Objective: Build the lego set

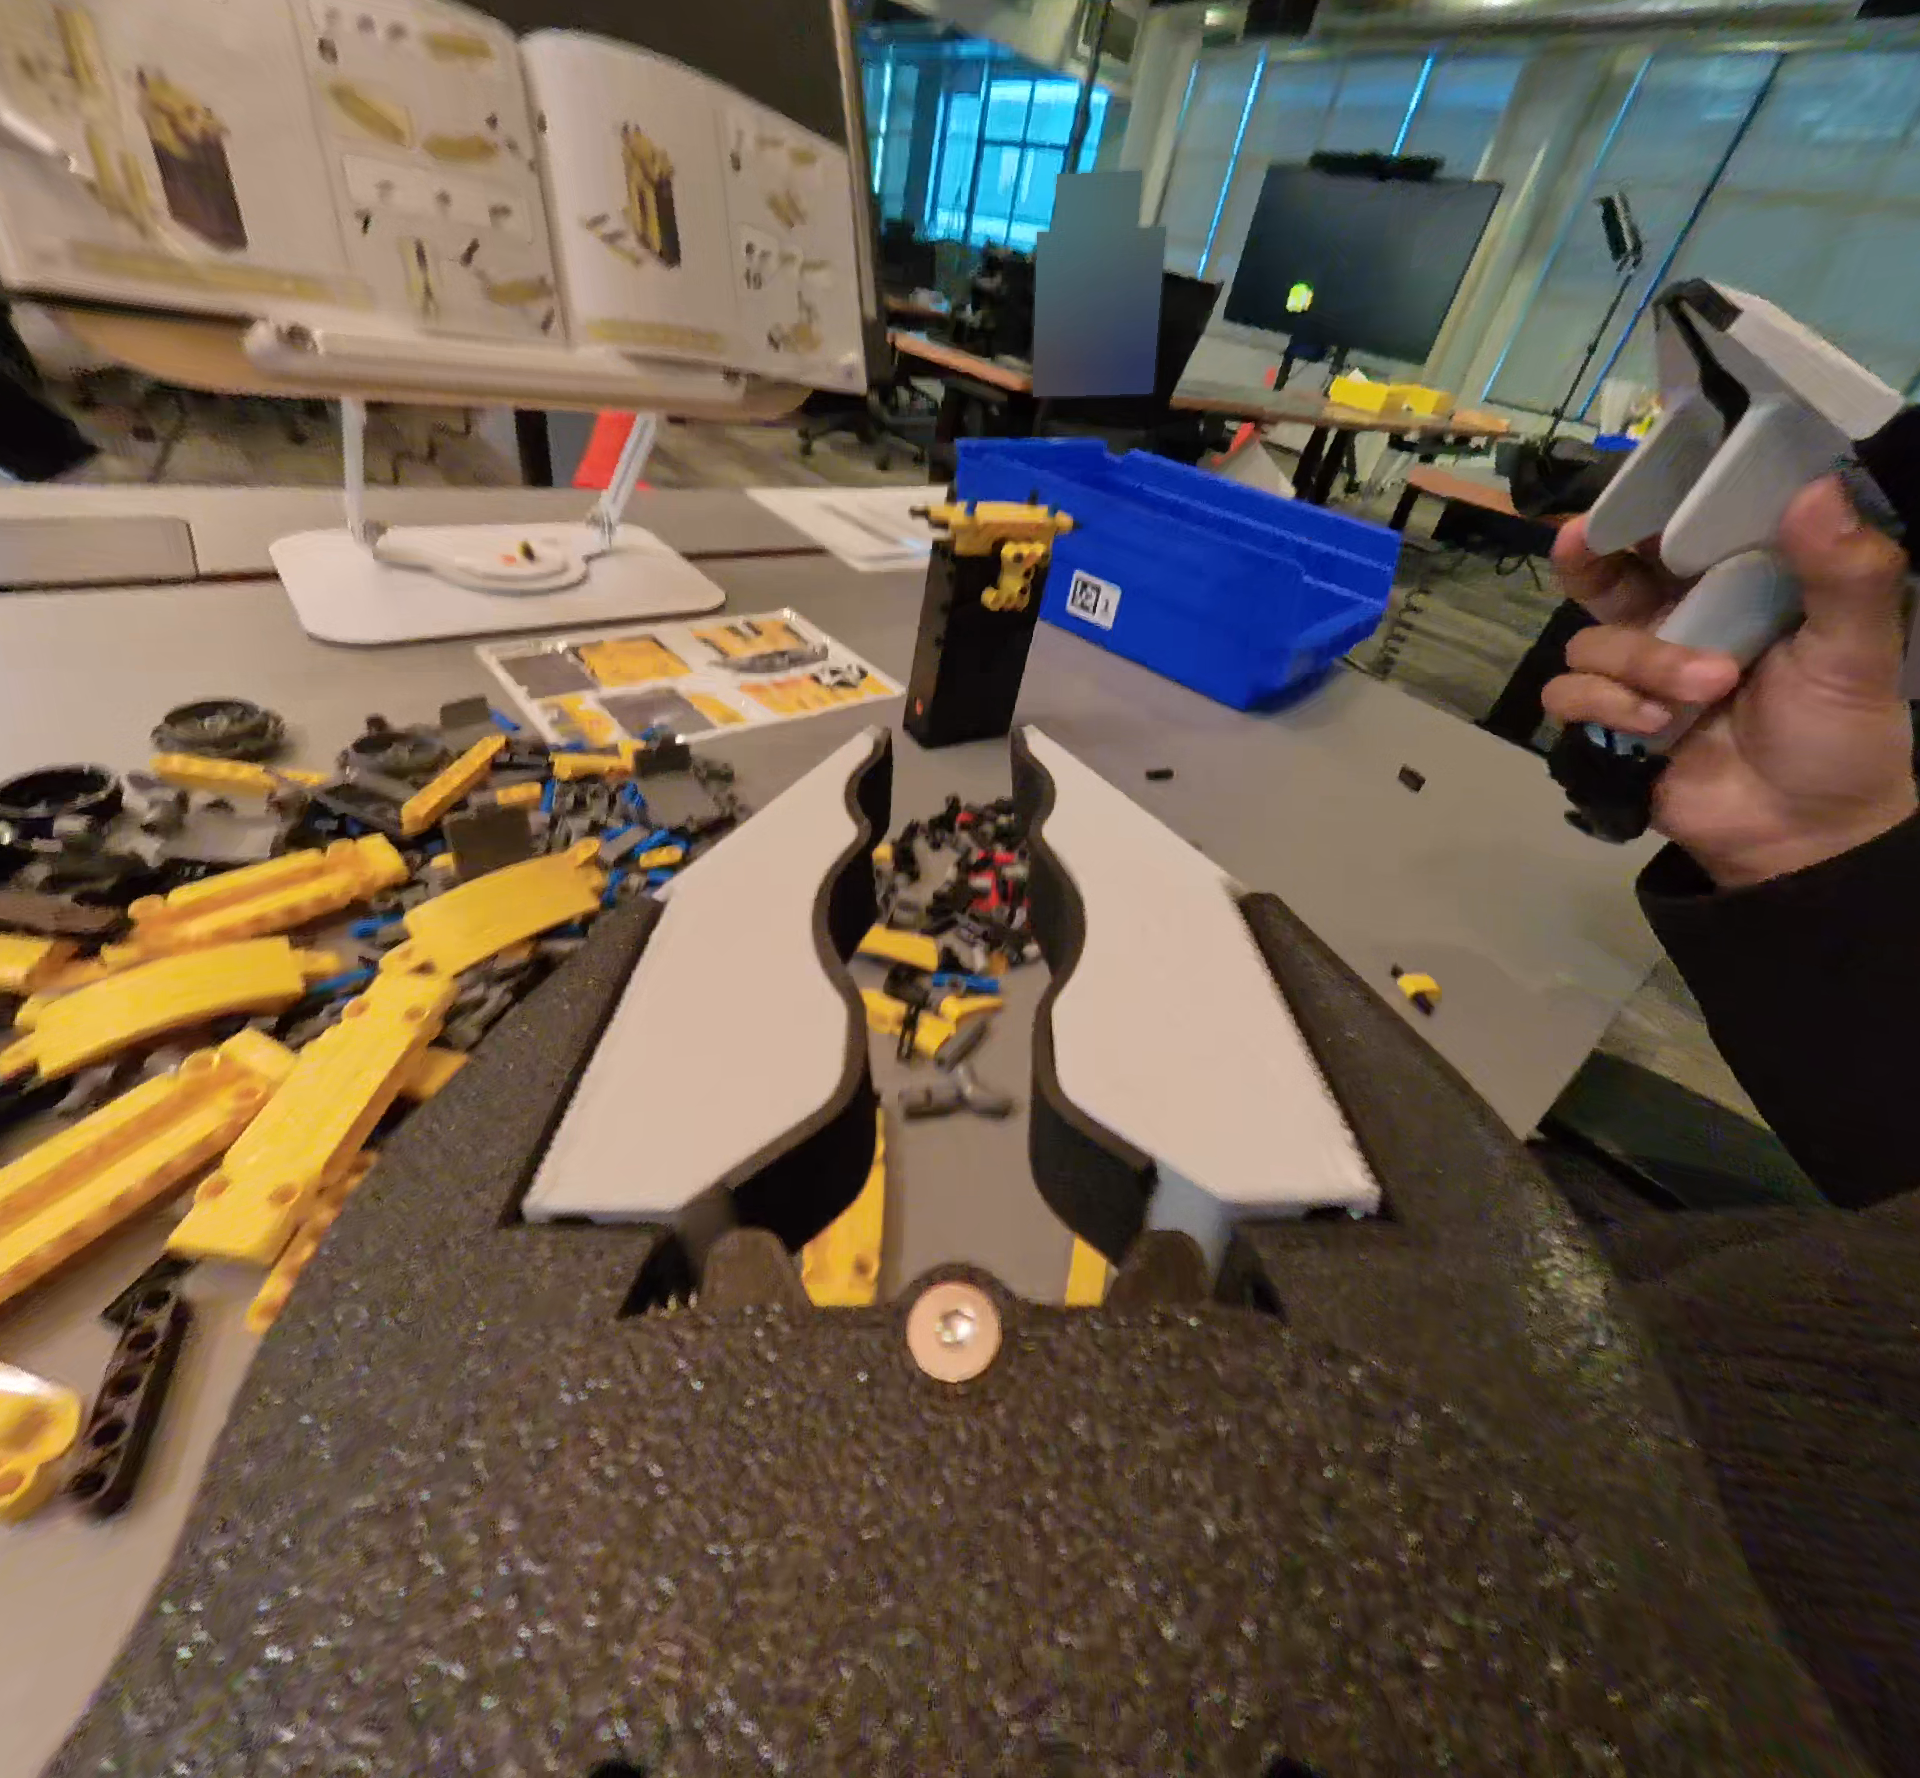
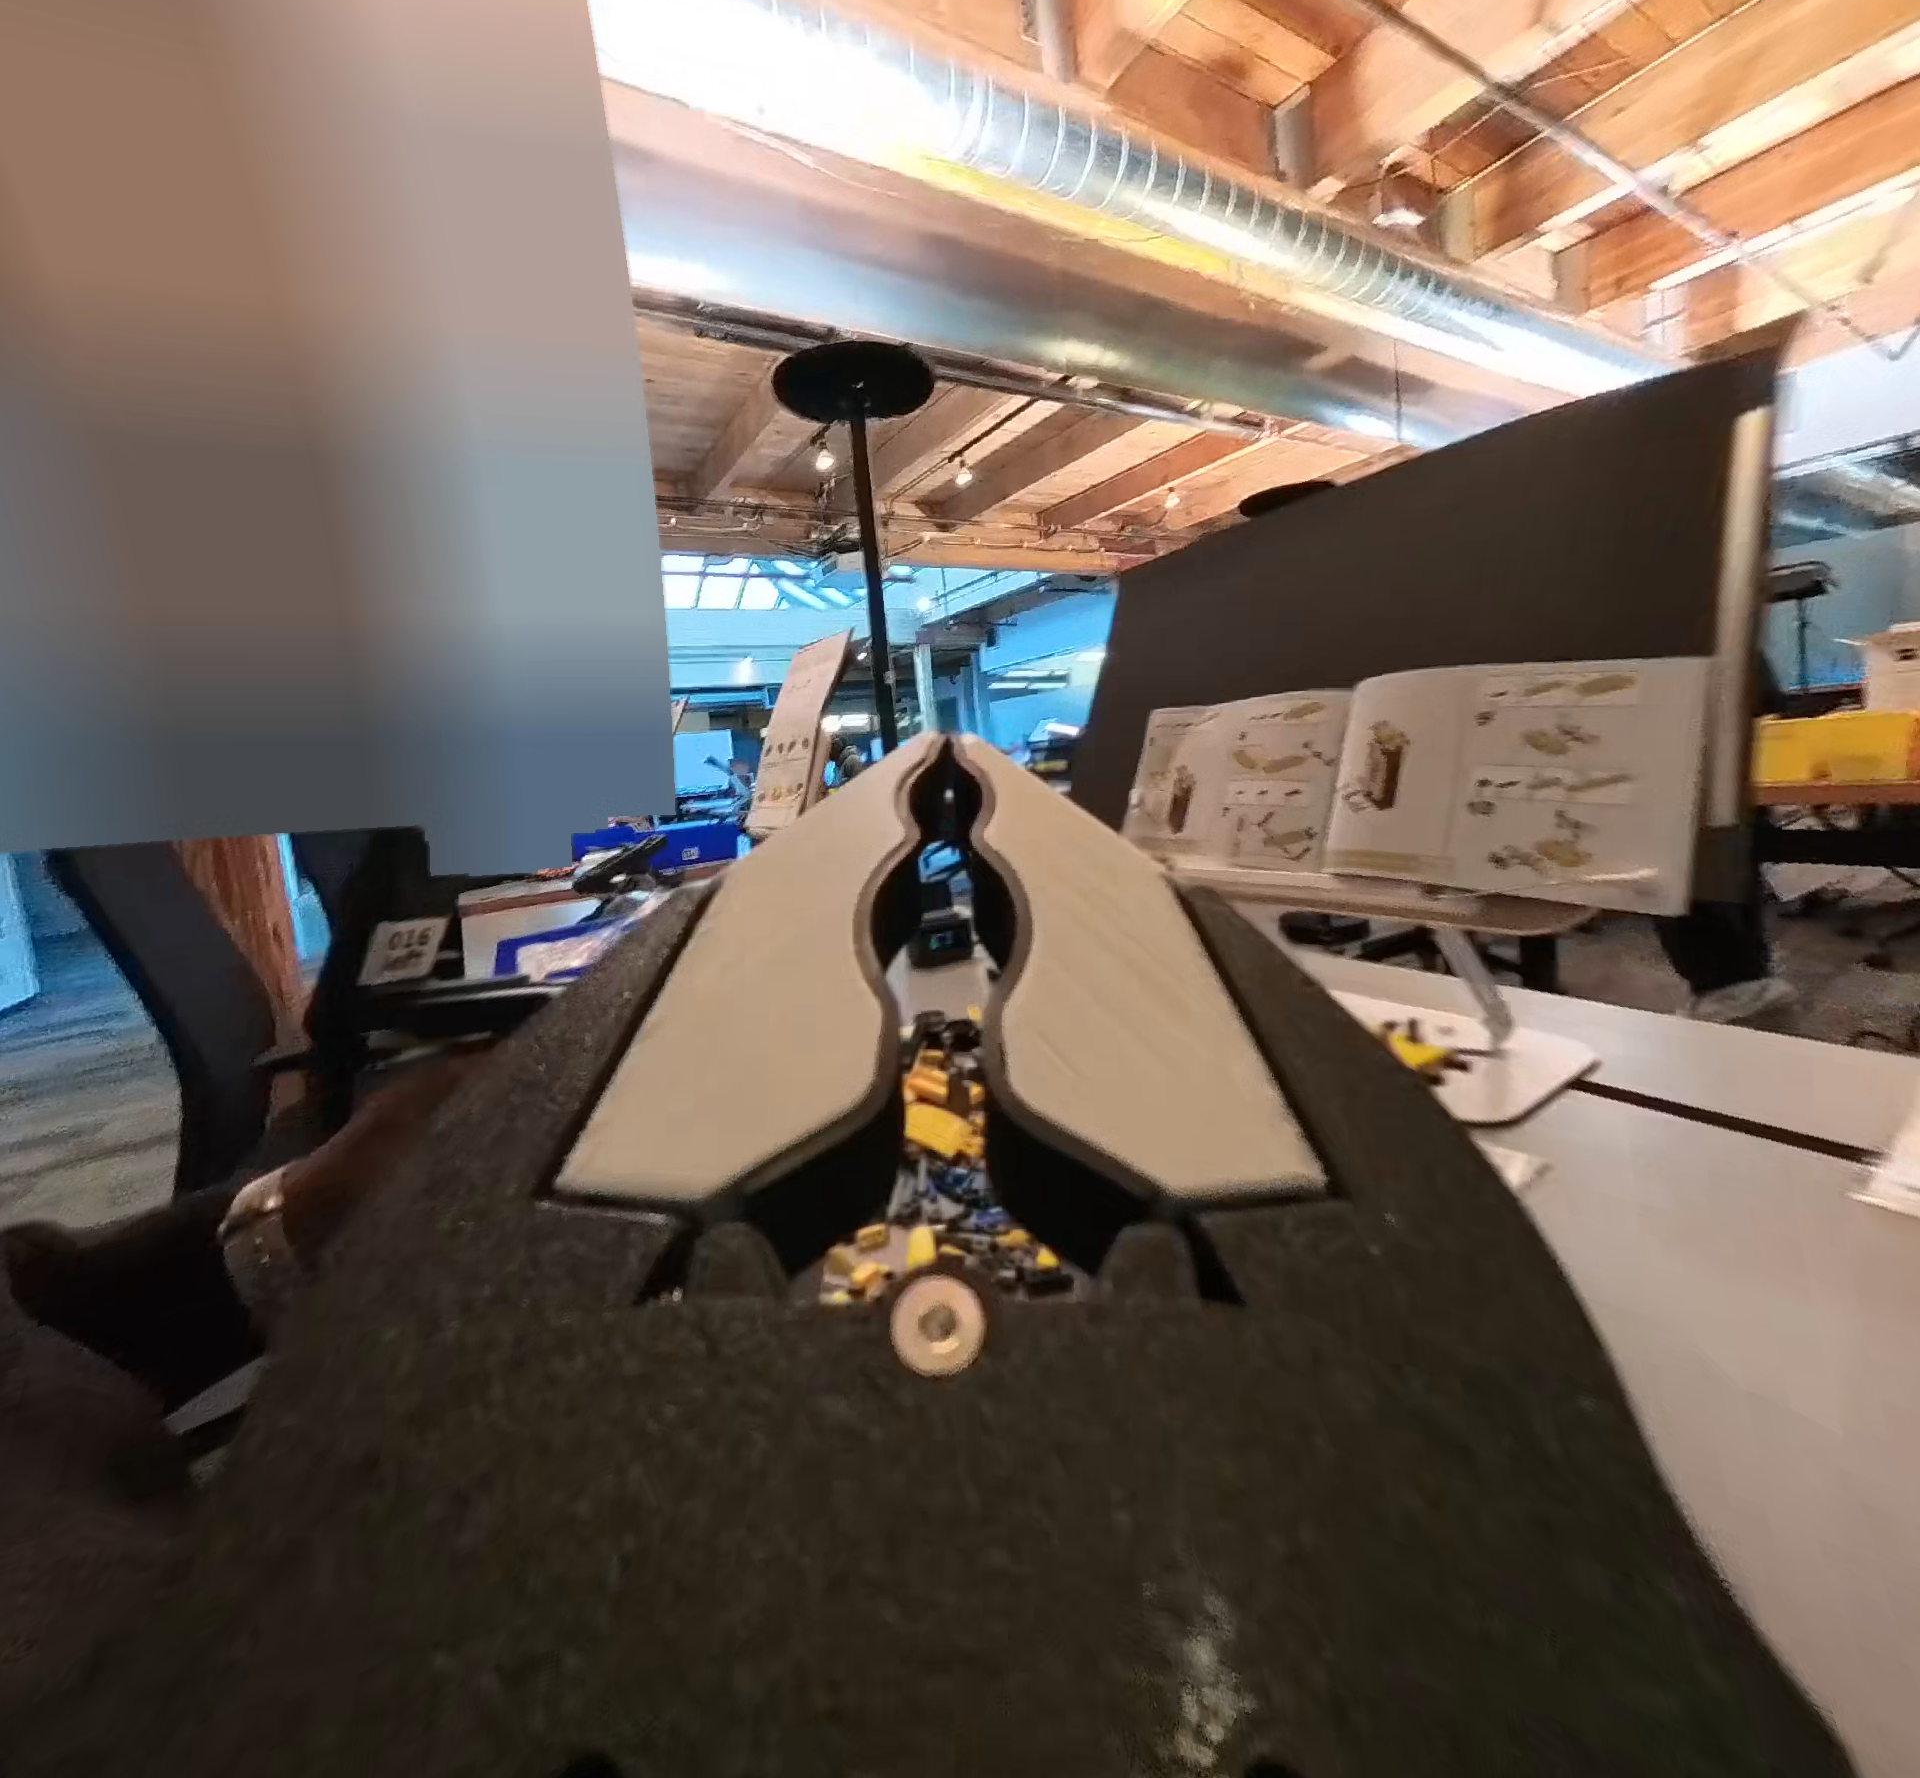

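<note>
In the left wrist view my left gripper [image 1: 954, 741] is shut on the lower end of a black brick tower [image 1: 966, 648] with yellow pieces on top. The tower leans a little to the right, and both pads touch its sides. Below the fingers lies a heap of small black, red and yellow pieces [image 1: 951, 887]. My right gripper [image 2: 948, 741] is shut with the tips together and nothing between them. It points up and away over the table. It also shows in the left wrist view [image 1: 1688, 315], raised at the right in a person's hand [image 1: 1787, 752].
A pile of yellow panels and black and grey parts [image 1: 260, 949] covers the table's left. An open instruction book on a white stand [image 1: 436, 170] is at the back, a sticker sheet [image 1: 686, 668] lies before it, and a blue bin [image 1: 1226, 575] stands behind the tower. A few loose pieces [image 1: 1415, 985] lie to the right.
</note>
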### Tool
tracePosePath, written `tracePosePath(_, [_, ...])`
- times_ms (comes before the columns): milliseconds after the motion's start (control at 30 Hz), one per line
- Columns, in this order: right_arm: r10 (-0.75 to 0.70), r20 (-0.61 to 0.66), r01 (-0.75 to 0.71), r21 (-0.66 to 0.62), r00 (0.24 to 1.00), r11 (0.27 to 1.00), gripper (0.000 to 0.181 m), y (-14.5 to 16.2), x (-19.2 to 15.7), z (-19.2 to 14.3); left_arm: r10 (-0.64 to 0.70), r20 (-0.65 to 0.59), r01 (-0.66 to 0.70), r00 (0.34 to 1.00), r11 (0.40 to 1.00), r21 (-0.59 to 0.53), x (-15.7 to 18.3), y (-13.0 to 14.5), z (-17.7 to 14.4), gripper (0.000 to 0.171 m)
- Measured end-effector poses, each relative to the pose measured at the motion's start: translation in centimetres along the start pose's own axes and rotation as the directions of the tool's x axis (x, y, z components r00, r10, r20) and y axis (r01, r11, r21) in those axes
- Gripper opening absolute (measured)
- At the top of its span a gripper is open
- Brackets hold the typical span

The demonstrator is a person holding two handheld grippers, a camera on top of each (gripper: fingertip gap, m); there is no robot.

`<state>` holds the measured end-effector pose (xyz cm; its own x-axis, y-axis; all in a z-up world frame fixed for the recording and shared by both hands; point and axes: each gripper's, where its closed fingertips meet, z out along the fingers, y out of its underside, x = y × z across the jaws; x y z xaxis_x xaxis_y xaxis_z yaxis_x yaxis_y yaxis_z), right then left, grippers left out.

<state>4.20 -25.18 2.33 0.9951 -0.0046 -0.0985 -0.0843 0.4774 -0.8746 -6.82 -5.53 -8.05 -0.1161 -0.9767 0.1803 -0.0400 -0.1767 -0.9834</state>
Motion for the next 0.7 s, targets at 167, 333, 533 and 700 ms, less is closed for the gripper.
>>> tracePosePath(167, [-0.020, -0.045, 0.013, -0.148, 0.999, 0.989, 0.000, 6.4, -1.5, 2.7, -0.088, -0.031, 0.086, 0.996, 0.994, -0.068, -1.8, 2.0, -2.0, 0.022])
tracePosePath(333, [-0.091, -0.135, 0.050, -0.283, 0.987, 0.958, 0.000, 9.8, -0.2, 2.9, -0.051, -0.037, 0.045, 0.998, 0.987, -0.151, -3.4, 2.8, -2.2, 0.022])
tracePosePath(533, [-0.088, -0.175, 0.010, -0.405, 0.981, 0.914, 0.000, 11.2, 3.3, 3.7, -0.078, -0.156, 0.047, 0.985, 0.980, -0.195, -3.6, 1.1, 1.6, 0.022])
tracePosePath(700, [-0.078, -0.158, 0.013, -0.377, 0.984, 0.926, 0.000, 10.2, 4.5, 5.1, -0.108, -0.243, 0.068, 0.964, 0.984, -0.167, -2.9, -0.3, 4.0, 0.022])
